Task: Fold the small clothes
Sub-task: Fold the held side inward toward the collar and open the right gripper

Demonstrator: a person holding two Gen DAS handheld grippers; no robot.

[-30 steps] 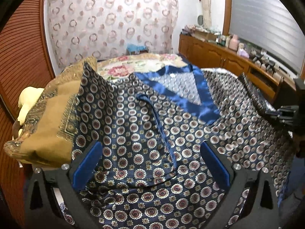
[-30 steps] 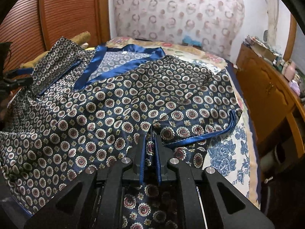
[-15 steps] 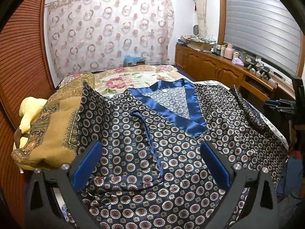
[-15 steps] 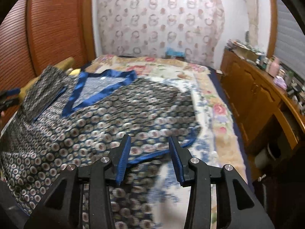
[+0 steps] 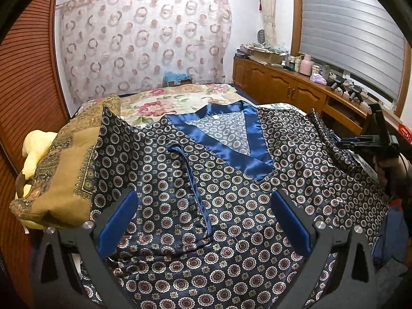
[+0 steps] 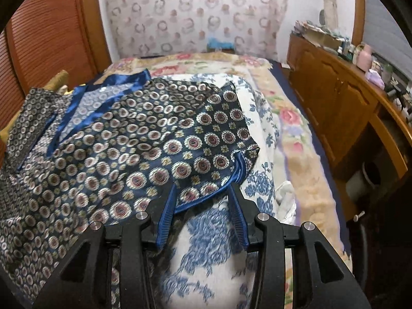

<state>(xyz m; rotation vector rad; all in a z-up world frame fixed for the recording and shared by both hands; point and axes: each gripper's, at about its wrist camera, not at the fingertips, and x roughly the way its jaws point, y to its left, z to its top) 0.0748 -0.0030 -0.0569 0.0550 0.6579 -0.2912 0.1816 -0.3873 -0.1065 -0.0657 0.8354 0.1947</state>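
A dark blue satin pyjama top (image 5: 231, 193) with a medallion print and a plain blue V collar (image 5: 231, 144) lies spread face up on the bed; it also shows in the right wrist view (image 6: 144, 154). Its left sleeve is folded in over the body, its blue cuff edge (image 5: 198, 188) running down the middle. My left gripper (image 5: 203, 221) is open and empty, held above the lower part of the top. My right gripper (image 6: 203, 200) is open at the right sleeve's blue-trimmed cuff (image 6: 231, 177), with the cuff edge lying between the jaws. The right gripper also shows in the left wrist view (image 5: 360, 141).
A tan patterned pillow (image 5: 64, 175) and a yellow soft toy (image 5: 36, 149) lie at the bed's left side. A blue-and-white floral blanket (image 6: 260, 118) covers the bed on the right. A wooden cabinet (image 6: 334, 97) with clutter runs along the right wall.
My right gripper has opened and let go of the sleeve cuff, then drawn back; the sleeve now lies on the bed. My left gripper has risen slightly and stays open.
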